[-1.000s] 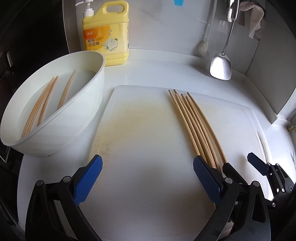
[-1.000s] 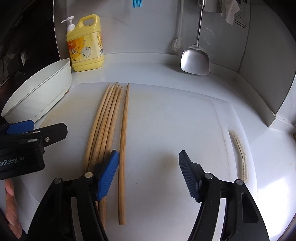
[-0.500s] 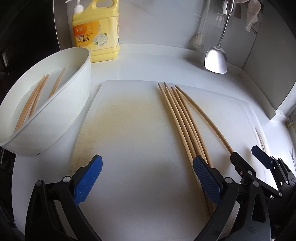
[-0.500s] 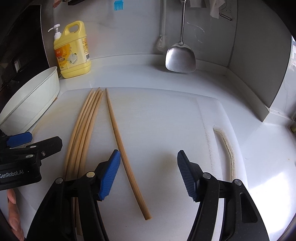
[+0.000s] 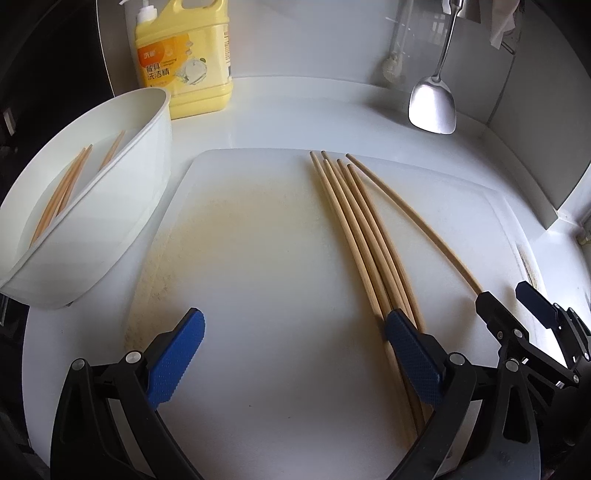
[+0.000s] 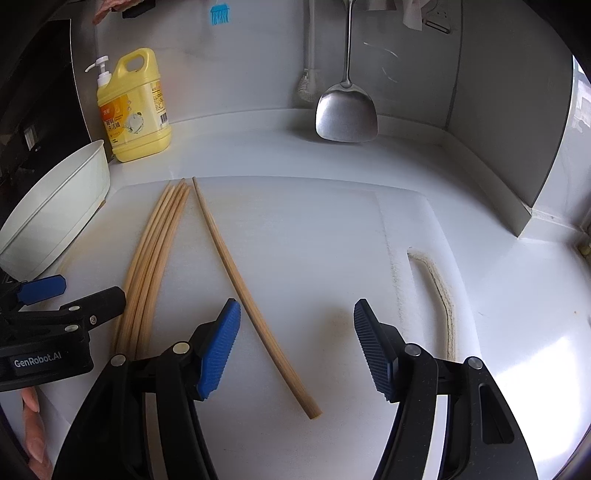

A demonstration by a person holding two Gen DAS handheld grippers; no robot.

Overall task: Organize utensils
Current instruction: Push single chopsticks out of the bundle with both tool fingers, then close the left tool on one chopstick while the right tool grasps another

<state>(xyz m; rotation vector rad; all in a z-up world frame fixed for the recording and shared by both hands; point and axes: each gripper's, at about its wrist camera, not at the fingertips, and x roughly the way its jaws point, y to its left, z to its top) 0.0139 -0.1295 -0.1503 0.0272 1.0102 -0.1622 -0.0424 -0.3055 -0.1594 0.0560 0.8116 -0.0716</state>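
A white counter (image 6: 517, 295) sits in a kitchen corner with grey walls, and a white board (image 5: 258, 277) lies flat on it.

Closest in, the left gripper (image 5: 291, 354) is wide apart and holds nothing. Its right blue pad sits over the near ends of a bunch of chopsticks (image 5: 362, 236). I cannot tell if the pad touches them.

The right gripper (image 6: 295, 343) is wide apart too and holds nothing. One lone chopstick (image 6: 243, 291) lies on the board, and its near end sits between the two blue pads. It is tilted away from the bunch, so the far tips are close together and the near ends are well apart.

The bunch lies side by side on the board, pointing toward the back wall.

To the left, just off the board, is a white tub (image 5: 110, 229). More sticks (image 5: 62, 192) lie inside it.

Farther back stands a yellow soap bottle (image 5: 184, 62) with a pump, just behind the tub.

At the back right, a metal spatula (image 6: 347, 110) hangs on the wall. A small blue brush (image 6: 220, 14) hangs high up.
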